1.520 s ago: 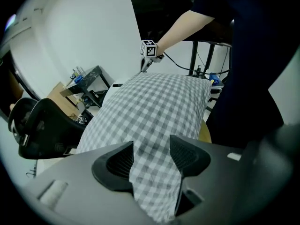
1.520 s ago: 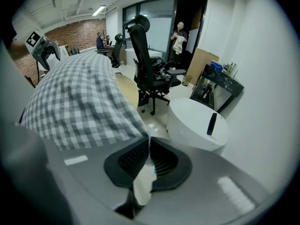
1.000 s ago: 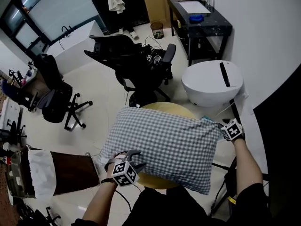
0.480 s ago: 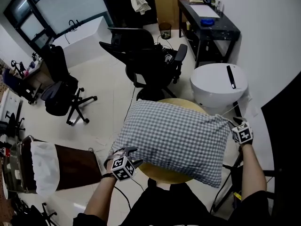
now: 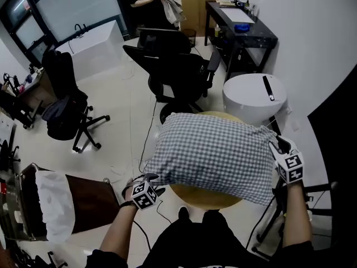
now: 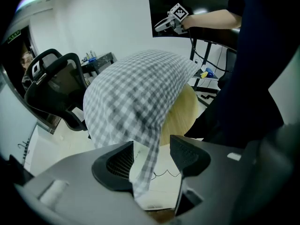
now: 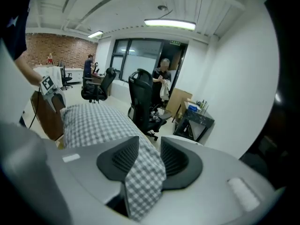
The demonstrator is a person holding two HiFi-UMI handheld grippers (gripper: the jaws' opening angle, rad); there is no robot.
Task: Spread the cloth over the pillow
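A grey-and-white checked cloth (image 5: 217, 155) covers the pillow on a round wooden table (image 5: 206, 197); the pillow itself is hidden beneath it. My left gripper (image 5: 144, 193) is at the cloth's near left corner. In the left gripper view that corner (image 6: 143, 172) hangs between the jaws (image 6: 152, 156) against one pad, with a clear gap to the other. My right gripper (image 5: 287, 163) is at the cloth's right end. There a bunched corner (image 7: 143, 172) fills the space between its pads (image 7: 149, 156).
A black office chair (image 5: 178, 71) stands just behind the table. A white round stand (image 5: 254, 96) is at the right, with a black desk (image 5: 240, 27) beyond it. A brown seat with a white cover (image 5: 72, 205) is at the left. A person (image 5: 167, 4) stands far back.
The head view has swung, so the pillow now sits further right in the picture. My right gripper has come down along the cloth's right end. My left gripper stays at the near left corner.
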